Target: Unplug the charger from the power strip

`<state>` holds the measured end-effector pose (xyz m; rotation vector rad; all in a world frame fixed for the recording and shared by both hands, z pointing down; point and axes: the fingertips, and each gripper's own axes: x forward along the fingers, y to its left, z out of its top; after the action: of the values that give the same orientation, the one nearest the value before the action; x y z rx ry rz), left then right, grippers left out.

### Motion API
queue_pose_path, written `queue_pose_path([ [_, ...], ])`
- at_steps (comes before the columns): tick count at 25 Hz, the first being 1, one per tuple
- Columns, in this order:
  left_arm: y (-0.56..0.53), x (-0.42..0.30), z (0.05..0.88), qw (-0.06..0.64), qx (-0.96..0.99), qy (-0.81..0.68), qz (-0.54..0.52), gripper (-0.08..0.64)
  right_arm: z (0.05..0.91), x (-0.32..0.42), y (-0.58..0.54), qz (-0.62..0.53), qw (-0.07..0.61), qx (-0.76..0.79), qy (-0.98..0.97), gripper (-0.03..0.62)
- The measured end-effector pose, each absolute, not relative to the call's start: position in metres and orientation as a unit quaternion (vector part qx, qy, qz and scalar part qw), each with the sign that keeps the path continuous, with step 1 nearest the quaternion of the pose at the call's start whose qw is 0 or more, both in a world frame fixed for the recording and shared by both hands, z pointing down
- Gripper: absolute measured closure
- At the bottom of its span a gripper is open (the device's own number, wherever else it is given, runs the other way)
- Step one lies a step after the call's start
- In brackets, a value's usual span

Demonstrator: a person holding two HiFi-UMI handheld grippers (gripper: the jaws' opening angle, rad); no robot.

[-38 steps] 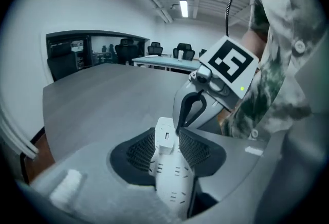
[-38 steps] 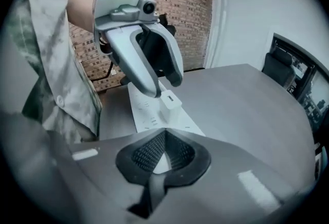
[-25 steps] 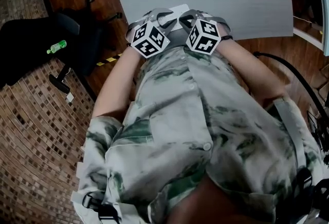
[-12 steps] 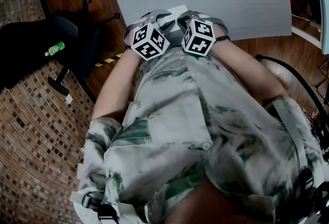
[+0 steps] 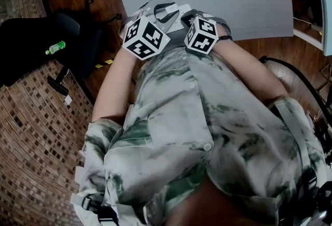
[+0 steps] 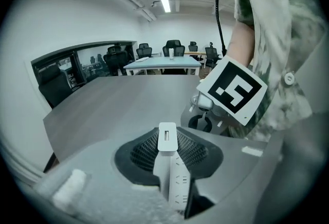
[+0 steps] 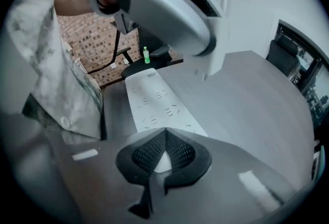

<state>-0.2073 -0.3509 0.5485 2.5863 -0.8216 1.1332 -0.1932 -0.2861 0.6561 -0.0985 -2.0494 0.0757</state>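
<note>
A white charger with a USB slot on its face sits between the pads of my left gripper, which is shut on it. It hangs clear above the white power strip. The strip lies flat on the grey table near its front edge. My right gripper points steeply down with its tips together on the strip. In the head view both marker cubes sit side by side over the strip, the left gripper higher than the right gripper. The person's torso hides the near table edge.
A black office chair with a green bottle on it stands left of the table, on brick-patterned floor. A dark cable loops at the right. Far off stand a white table and several chairs.
My left gripper has risen with the charger; its marker cube looks larger and sits further left in the head view. The right gripper has stayed on the strip.
</note>
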Motion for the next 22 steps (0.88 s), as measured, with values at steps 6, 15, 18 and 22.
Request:
queue_pose_path([
  [6,-0.339,-0.243,0.526,0.144,0.868,-0.333,0.339,0.453,0.66,-0.198,-0.292,0.004,0.521,-0.047,-0.852,0.588],
  [15,-0.283,-0.296,0.476,0.18,0.847,-0.446,0.226,0.452,0.601,-0.203,-0.297,-0.009,0.445,0.046,-0.894,0.588],
  [18,-0.246,-0.305,0.465,0.163,0.844,-0.457,0.227,0.451,0.566,-0.201,-0.273,0.013,0.398,0.076,-0.914,0.588],
  [22,-0.18,-0.305,0.448,0.136,0.853,-0.451,0.224,0.451,0.532,-0.194,-0.214,0.03,0.356,0.098,-0.929,0.588],
])
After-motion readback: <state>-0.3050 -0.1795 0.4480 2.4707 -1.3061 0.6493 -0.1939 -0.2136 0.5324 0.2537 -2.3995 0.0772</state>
